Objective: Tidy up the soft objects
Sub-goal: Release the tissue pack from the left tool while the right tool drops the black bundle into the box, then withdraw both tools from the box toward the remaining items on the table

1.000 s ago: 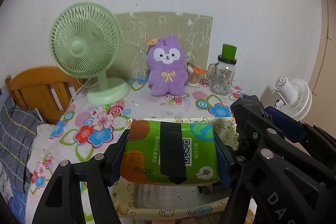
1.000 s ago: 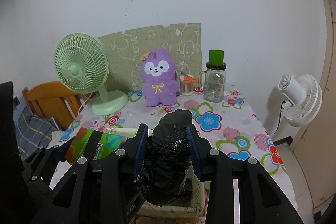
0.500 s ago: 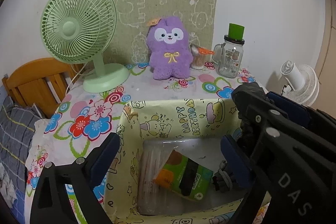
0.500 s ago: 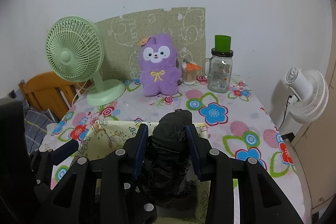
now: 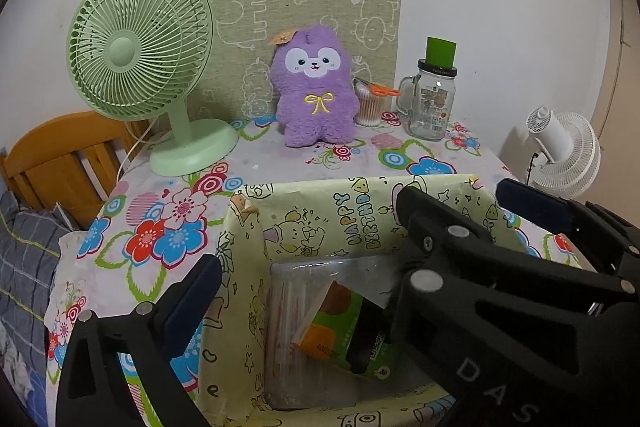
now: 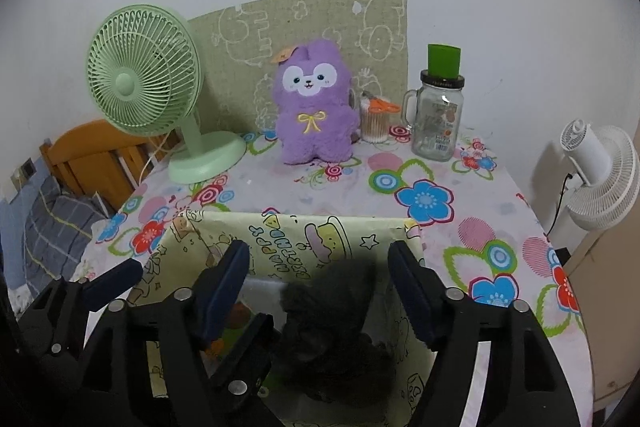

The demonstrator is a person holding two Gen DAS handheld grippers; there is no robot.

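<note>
A yellow cartoon-print box (image 5: 360, 215) (image 6: 280, 239) stands at the table's near edge. A green tissue pack (image 5: 340, 335) lies tilted on the box floor. My left gripper (image 5: 320, 299) hovers over the box, its jaws still opening with nothing between them. Its right finger is hidden behind the right gripper's black body. My right gripper (image 6: 318, 279) is beside it over the box. Its jaws are opening, and a blurred black plastic bundle (image 6: 332, 311) sits between the pads without touching them. A purple plush (image 5: 316, 95) (image 6: 312, 107) stands upright at the table's back.
A green desk fan (image 5: 140, 43) stands back left. A glass jar with a green lid (image 5: 434, 95) and a cup of cotton swabs with orange scissors (image 5: 370, 103) stand back right. A white fan (image 5: 560, 151) is off the right edge, wooden furniture (image 5: 60, 155) and bedding to the left.
The left gripper opened and the green pack dropped into the box. The right gripper, shut on the black bundle until half a second ago, has spread off it. Both hands sank toward the box.
</note>
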